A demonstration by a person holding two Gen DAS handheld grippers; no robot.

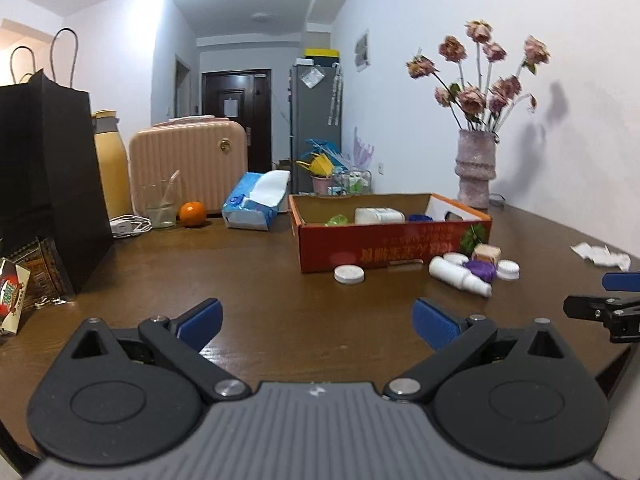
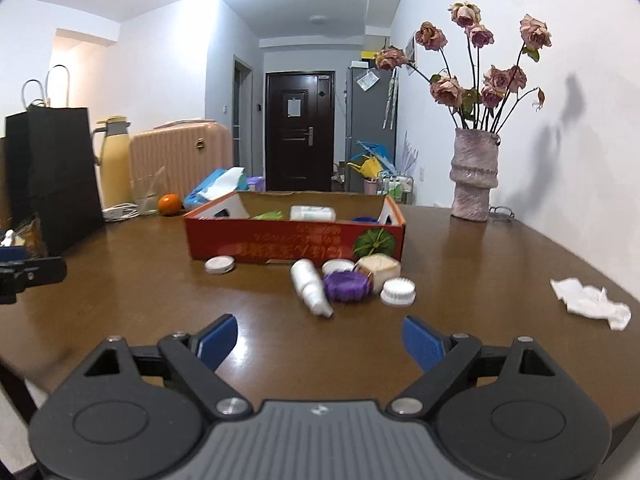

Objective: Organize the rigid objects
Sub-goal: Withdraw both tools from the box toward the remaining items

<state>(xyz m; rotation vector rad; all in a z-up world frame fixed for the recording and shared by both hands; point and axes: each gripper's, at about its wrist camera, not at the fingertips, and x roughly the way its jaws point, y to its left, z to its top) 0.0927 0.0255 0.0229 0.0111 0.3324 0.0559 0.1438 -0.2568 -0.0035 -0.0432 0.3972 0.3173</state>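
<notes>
Nearest the lens in each wrist view are the black linkages and blue pads of a claw. The left claw (image 1: 316, 322) stands spread wide with only bare brown wooden bench (image 1: 248, 272) between its pads, holding nothing. The right claw (image 2: 320, 342) is likewise wide apart and empty, hovering over the same bench.

Ahead of both sits a shallow red cardboard box (image 2: 280, 246) with printed lettering and a green melon picture on its near wall. Inside it lie a white rectangular plastic container (image 2: 313, 213), a pale green item (image 2: 267, 215) and something blue (image 2: 365, 219) near the right end.

Outside the box, just in front of its near wall, a cluster rests on the bench: a white plastic spray bottle (image 2: 310, 286) lying on its side, a purple ribbed round lid (image 2: 346, 285) just beside it, a beige cube-shaped block (image 2: 379, 267) behind that, a white ribbed round cap (image 2: 397, 291) to the right, and another white round lid (image 2: 338, 266) partly hidden at the back. A flat white round jar (image 2: 219, 265) sits apart to the left, close to the box wall.

A crumpled white tissue (image 2: 590, 300) lies well to the right. A pink textured vase of dried roses (image 2: 474, 174) stands by the wall.
</notes>
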